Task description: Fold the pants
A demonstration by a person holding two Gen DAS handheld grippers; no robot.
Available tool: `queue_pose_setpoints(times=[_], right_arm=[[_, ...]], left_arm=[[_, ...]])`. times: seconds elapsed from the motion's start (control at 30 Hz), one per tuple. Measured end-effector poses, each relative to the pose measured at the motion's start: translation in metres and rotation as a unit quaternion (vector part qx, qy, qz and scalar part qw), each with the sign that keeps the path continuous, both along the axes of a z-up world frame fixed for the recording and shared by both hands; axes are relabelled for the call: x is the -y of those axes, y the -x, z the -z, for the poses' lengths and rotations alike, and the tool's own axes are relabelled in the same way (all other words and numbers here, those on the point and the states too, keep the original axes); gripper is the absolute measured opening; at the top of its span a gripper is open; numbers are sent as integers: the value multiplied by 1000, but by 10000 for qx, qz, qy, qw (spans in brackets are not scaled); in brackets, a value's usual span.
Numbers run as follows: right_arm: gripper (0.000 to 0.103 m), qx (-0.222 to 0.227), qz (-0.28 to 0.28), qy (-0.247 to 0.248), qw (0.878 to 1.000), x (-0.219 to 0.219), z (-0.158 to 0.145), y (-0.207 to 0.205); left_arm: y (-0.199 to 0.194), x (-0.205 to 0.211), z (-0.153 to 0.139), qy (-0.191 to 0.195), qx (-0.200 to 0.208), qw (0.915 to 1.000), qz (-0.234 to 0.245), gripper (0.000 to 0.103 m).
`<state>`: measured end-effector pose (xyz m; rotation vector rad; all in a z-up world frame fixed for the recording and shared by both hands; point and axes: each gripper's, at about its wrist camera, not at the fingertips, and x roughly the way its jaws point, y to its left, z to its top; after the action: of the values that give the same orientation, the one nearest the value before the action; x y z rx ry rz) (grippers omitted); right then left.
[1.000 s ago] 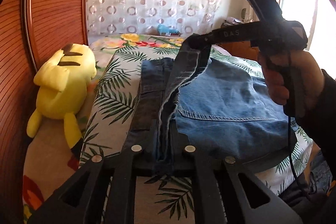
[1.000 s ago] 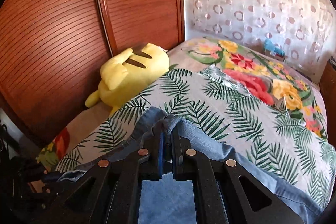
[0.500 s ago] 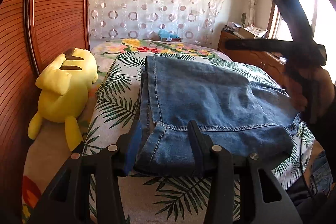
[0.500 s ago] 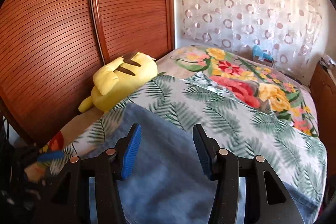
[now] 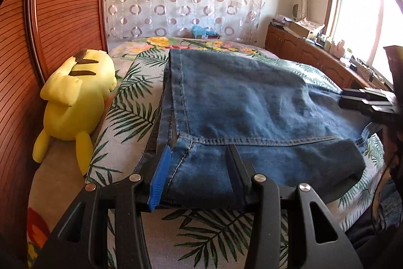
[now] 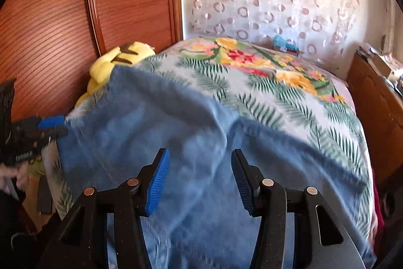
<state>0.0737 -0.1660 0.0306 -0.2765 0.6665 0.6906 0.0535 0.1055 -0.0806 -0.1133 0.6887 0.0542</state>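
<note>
With both the left tool (image 5: 196,173) and the right tool (image 6: 200,180) standing open and gripping nothing, the jeans (image 5: 252,105) lay folded on the bed (image 5: 201,238), where a careless regrasp might have dragged layers apart.

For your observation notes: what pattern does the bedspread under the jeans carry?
Green palm leaves on white bedspread; clearest in the left wrist view.
</note>
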Motion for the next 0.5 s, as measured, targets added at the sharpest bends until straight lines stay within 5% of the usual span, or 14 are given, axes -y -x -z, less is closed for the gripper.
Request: queue_pose_setpoints(times=[0.5], right_arm=[[53,-230,-192,-104,9995,29,17,69]], left_arm=[[-3,-3,16,6,-196,9998,-62,46]])
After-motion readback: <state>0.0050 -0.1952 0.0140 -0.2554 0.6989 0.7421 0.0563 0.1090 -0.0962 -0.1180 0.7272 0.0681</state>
